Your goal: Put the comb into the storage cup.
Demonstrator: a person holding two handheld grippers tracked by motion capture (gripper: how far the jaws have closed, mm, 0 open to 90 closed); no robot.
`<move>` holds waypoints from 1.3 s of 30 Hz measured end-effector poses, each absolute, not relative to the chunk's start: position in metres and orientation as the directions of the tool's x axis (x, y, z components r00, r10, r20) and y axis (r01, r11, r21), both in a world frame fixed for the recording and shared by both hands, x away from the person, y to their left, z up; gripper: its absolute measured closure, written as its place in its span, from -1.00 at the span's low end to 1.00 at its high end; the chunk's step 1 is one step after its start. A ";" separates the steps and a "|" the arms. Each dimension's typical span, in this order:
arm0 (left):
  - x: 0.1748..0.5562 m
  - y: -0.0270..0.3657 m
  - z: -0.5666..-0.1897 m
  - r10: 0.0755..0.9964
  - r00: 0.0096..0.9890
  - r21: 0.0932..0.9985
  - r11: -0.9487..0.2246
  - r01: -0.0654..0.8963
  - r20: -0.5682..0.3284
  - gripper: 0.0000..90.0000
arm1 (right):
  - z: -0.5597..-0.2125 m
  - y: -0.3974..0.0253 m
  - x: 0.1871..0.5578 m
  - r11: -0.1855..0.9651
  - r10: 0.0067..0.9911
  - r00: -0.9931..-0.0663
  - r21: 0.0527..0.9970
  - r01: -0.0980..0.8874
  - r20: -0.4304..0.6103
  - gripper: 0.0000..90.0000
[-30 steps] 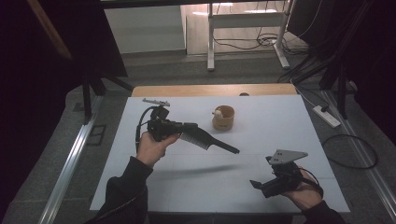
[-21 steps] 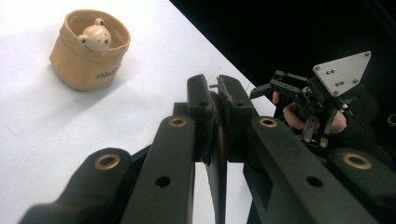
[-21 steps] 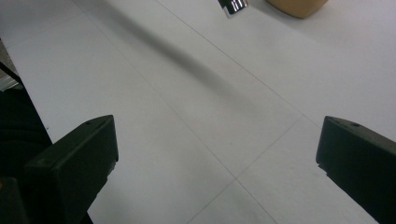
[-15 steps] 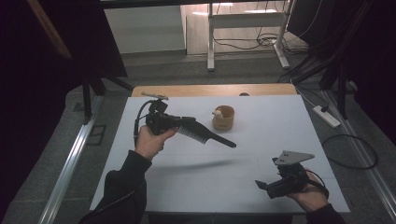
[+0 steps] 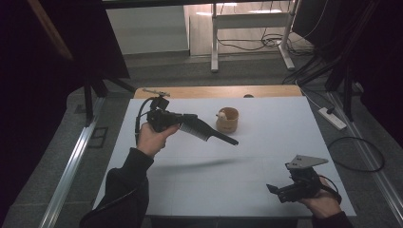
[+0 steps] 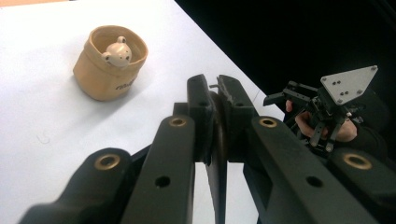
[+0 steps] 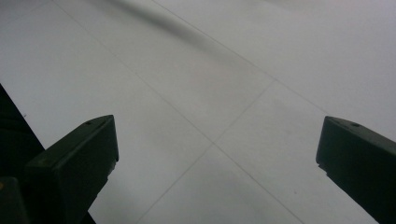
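Left gripper [image 5: 187,124] sits left of centre in the high view, raised above the table with its jaws clamped on the toothed end of a black comb [image 5: 209,133]; the comb's thin handle juts toward the middle of the frame, ending just below and in front of the cup. In the left gripper view the two black jaws [image 6: 215,116] rise from the bottom edge and press together on the comb [image 6: 216,182], seen edge-on as a dark strip between them.

White table [image 5: 266,142] takes up the centre and lower part of the high view, with a long blurred shadow lying across it below the comb. Its surface [image 7: 224,84] also shows in the right gripper view, crossed by faint seam lines.

Right gripper [image 5: 280,190] is at the lower right of the high view, held low near the table's near edge with a grey three-cornered plate on top. Its jaws stand wide apart at the bottom corners of the right gripper view, with nothing between them. It also appears at the right of the left gripper view [image 6: 327,109].

Tan cup [image 5: 227,119] stands upright just right of centre in the high view, well apart from the right gripper. A small pale bear figure [image 6: 116,52] peeks out of the cup [image 6: 109,63] at the upper left of the left gripper view.
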State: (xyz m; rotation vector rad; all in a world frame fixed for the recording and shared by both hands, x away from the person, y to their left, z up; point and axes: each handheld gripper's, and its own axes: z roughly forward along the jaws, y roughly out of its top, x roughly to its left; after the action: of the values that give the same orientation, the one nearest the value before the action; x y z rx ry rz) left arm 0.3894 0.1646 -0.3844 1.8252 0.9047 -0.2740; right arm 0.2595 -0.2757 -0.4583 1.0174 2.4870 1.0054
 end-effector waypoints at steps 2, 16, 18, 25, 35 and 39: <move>0.391 0.166 -0.383 0.459 0.689 0.701 -0.180 0.690 -0.561 0.85 | -0.459 -0.278 0.259 0.510 0.704 -0.710 0.687 0.517 0.013 -1.00; 0.399 0.168 -0.378 0.484 0.681 0.697 -0.183 0.693 -0.549 0.86 | -0.458 -0.293 0.253 0.469 0.762 -0.647 0.681 0.562 0.009 -1.00; 0.401 0.167 -0.377 0.487 0.682 0.700 -0.183 0.691 -0.546 0.86 | -0.458 -0.295 0.252 0.461 0.771 -0.636 0.680 0.570 0.010 -1.00; 0.405 0.167 -0.373 0.497 0.685 0.707 -0.184 0.683 -0.533 0.86 | -0.457 -0.297 0.249 0.456 0.784 -0.621 0.681 0.573 -0.002 -1.00; 0.411 0.169 -0.367 0.509 0.682 0.711 -0.177 0.681 -0.525 0.86 | -0.456 -0.298 0.246 0.456 0.789 -0.614 0.682 0.572 -0.013 -1.00; 0.415 0.169 -0.366 0.513 0.678 0.709 -0.175 0.683 -0.527 0.85 | -0.456 -0.299 0.245 0.455 0.791 -0.612 0.684 0.570 -0.017 -1.00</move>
State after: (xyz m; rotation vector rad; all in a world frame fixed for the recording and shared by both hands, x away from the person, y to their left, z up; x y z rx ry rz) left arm 0.4150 0.1688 -0.3655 1.8359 0.9452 -0.2018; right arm 0.2445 -0.2990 -0.4560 1.1568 2.3770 0.9289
